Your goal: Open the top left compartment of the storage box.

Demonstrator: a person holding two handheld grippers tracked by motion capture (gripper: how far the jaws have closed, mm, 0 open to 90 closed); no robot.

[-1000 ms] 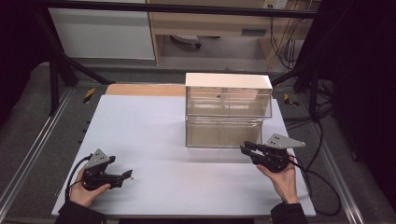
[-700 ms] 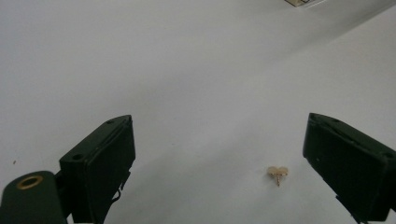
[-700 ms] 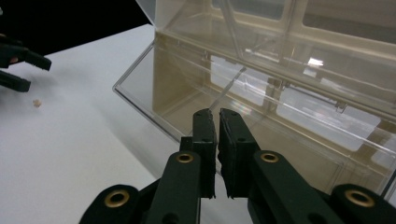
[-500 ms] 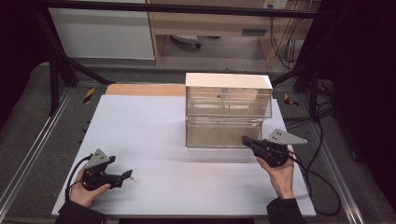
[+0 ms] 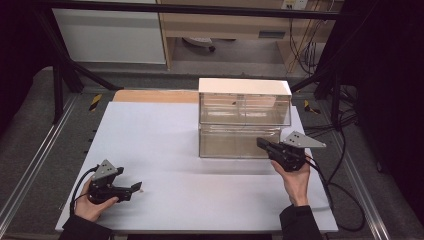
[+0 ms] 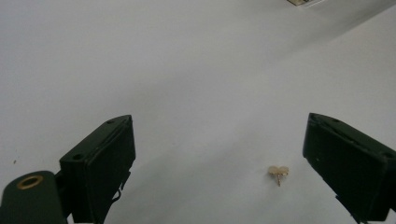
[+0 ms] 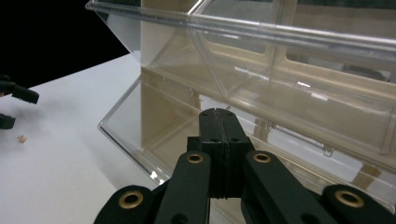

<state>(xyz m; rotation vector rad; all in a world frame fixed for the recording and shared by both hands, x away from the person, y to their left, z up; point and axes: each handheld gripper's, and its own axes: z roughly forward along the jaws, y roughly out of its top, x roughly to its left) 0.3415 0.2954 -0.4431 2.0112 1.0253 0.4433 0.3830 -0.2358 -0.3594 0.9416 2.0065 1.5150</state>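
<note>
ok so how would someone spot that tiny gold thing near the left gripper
Start at the white table, then go to its near left corner, where the left gripper rests with open jaws. The small gold stud lies on the bare surface between them, nearer one jaw; it is the only shiny, metal-coloured speck there.

One clear drawer cabinet, one small gold stud, two grippers

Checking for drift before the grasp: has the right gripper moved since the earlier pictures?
Yes. The right gripper has edged up the high view, closer to the clear drawer cabinet, and its jaws have closed, empty.
</note>
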